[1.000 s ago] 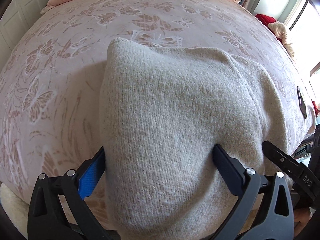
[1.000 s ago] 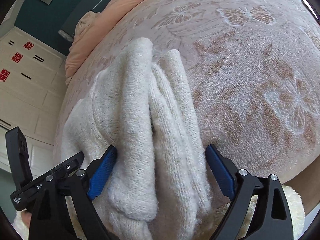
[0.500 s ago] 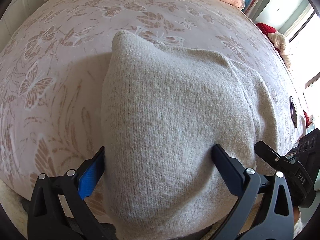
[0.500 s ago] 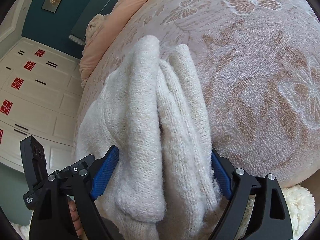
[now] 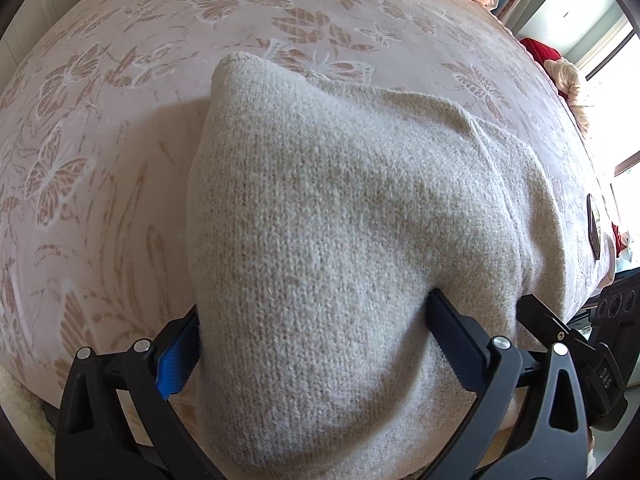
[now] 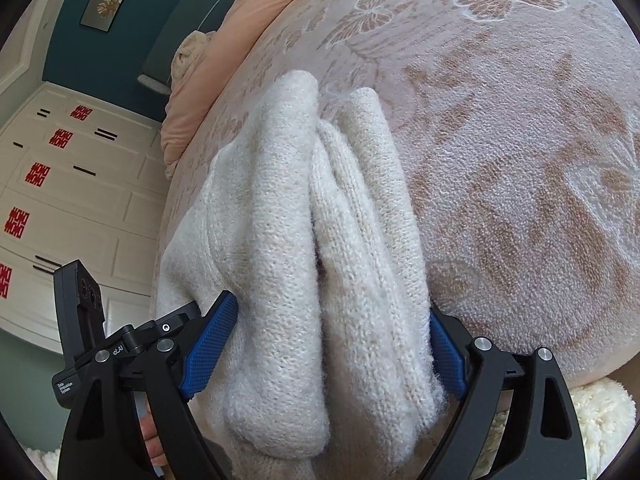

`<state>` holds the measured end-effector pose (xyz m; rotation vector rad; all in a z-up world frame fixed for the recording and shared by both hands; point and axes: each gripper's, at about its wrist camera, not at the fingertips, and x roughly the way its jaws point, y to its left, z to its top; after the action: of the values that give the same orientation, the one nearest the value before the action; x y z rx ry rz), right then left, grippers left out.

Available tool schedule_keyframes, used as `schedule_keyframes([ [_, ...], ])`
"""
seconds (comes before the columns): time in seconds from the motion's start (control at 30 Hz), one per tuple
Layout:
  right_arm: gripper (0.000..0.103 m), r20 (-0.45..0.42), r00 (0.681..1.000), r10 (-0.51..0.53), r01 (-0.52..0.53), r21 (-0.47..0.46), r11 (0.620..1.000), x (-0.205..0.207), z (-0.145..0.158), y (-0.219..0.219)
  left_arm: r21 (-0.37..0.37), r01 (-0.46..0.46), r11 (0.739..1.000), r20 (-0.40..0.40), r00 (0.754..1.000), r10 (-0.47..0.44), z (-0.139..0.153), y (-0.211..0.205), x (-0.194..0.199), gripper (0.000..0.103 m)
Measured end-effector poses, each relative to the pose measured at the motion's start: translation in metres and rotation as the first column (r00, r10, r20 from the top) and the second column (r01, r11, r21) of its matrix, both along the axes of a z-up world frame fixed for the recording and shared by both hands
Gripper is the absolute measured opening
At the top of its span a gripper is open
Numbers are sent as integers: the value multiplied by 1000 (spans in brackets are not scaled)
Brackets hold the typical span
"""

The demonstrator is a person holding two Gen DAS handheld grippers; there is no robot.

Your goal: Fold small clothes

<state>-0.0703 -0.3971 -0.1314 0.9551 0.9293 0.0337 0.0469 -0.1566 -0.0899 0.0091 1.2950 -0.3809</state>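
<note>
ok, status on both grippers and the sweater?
Left gripper and right gripper: fingers wide, bunched knit between them, grip unconfirmed. Beige sweater partly folded, near edge raised off the bedspread. Phone off to the side, not blocking.

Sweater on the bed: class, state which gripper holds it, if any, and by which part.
Both hold the sweater: the left gripper and the right gripper each clamp bunched folds at its near edge.
</note>
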Motion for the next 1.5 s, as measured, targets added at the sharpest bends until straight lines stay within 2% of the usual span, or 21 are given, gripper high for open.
schedule_keyframes([
  [0.1, 82, 4, 1000, -14, 14, 14, 1000, -3, -1, -7, -7, 11, 1000, -22, 1000, -11, 3, 1, -1, 98],
  [0.3, 81, 9, 1000, -23, 23, 33, 999, -5, -6, -15, 1, 55, 998, -20, 998, -55, 10, -2, -10, 98],
  [0.63, 84, 5, 1000, -16, 16, 27, 1000, -4, -6, -15, 12, 23, 1000, -37, 999, -22, 2, -7, -1, 98],
  [0.77, 82, -11, 999, -34, 34, 15, 999, -3, -4, -10, -26, 4, 1000, -50, 999, -5, -3, -2, 6, 98],
  [0.83, 68, -36, 998, -44, 44, 0, 999, -2, 1, -6, -68, 1, 998, -65, 998, -5, -1, 3, 7, 98],
  [0.87, 49, -36, 998, -42, 43, 22, 999, -2, 3, -4, -83, 5, 997, -65, 998, -10, 3, 7, 6, 88],
  [0.9, 46, -39, 997, -62, 63, 32, 998, -5, 8, -2, -93, 12, 996, -63, 998, -18, 7, 10, 4, 81],
  [0.97, 38, -24, 997, -79, 80, 14, 997, -10, 24, 7, -125, 35, 992, -59, 997, -43, 21, 17, 0, 49],
  [1.03, 37, 6, 996, -88, 88, 11, 996, -18, 45, 14, -184, 47, 982, -60, 996, -59, 39, 28, -5, 40],
  [1.13, 36, 68, 992, -104, 102, 34, 994, -36, 81, 23, -269, 66, 961, -49, 995, -82, 70, 40, -16, 38],
  [1.3, 36, 215, 970, -117, 124, -22, 992, -73, 165, 24, -352, 159, 922, 59, 987, -148, 138, 48, -45, 37],
  [1.4, 36, 352, 931, -99, 143, -100, 985, -91, 230, 26, -418, 238, 877, 170, 969, -182, 193, 49, -60, 37],
  [1.5, 36, 493, 868, -62, 166, -170, 971, -103, 294, 35, -443, 330, 834, 329, 925, -191, 257, 49, -71, 37],
])
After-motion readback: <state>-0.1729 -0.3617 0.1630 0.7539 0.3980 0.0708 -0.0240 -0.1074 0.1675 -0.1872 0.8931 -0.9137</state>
